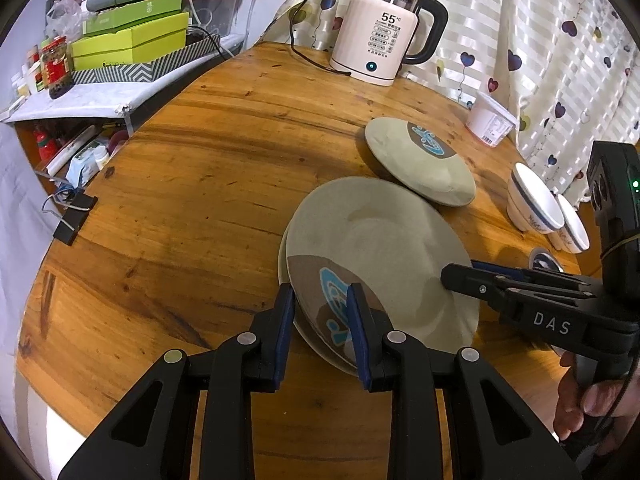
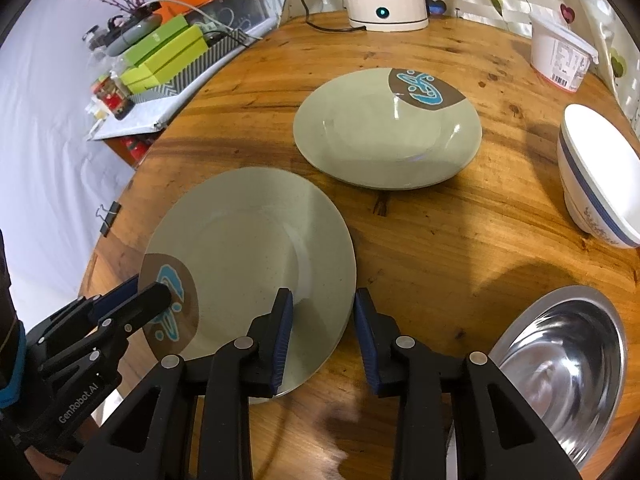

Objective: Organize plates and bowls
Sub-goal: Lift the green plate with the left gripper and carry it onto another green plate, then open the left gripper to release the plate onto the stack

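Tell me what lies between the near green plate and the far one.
Nothing visible: only bare wooden table separates the near plate from the far plate; the white bowl and steel bowl sit off to the right.

left gripper (image 1: 320, 320): black, blue pads, silver rivets, "GenRobot.AI" lettering | right gripper (image 2: 323, 332): same build, "DAS" marking, green light

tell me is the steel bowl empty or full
Empty: the right wrist view shows the steel bowl's bare shiny inside, with only reflections in it.
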### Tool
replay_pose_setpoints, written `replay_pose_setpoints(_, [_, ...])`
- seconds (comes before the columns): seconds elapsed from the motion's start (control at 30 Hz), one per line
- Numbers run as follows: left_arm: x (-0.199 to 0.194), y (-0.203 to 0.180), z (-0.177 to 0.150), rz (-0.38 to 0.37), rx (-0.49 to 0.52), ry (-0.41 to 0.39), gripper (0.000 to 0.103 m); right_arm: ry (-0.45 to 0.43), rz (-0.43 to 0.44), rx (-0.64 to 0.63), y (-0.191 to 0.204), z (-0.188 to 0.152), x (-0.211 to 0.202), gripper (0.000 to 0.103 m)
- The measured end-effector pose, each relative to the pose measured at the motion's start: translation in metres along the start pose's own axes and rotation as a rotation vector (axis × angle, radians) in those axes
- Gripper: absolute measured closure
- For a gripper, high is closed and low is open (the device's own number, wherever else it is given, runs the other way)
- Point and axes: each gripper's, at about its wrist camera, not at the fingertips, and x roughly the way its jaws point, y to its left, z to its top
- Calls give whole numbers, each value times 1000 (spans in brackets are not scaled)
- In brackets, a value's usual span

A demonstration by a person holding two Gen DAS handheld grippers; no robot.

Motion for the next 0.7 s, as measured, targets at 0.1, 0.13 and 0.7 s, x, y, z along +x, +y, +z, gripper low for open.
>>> replay_pose_setpoints(0.1, [0, 2, 0, -11, -5, -1, 74, -10, 4, -5, 0, 1, -2, 71])
replay_pose_setpoints(0.13, [0, 3, 0, -15, -8, -2, 74, -13, 5, -5, 0, 2, -2, 71])
replay_pose_setpoints(0.7, [2, 13, 4, -35, -35, -10, 74, -40, 18, 1, -3, 2, -5, 78])
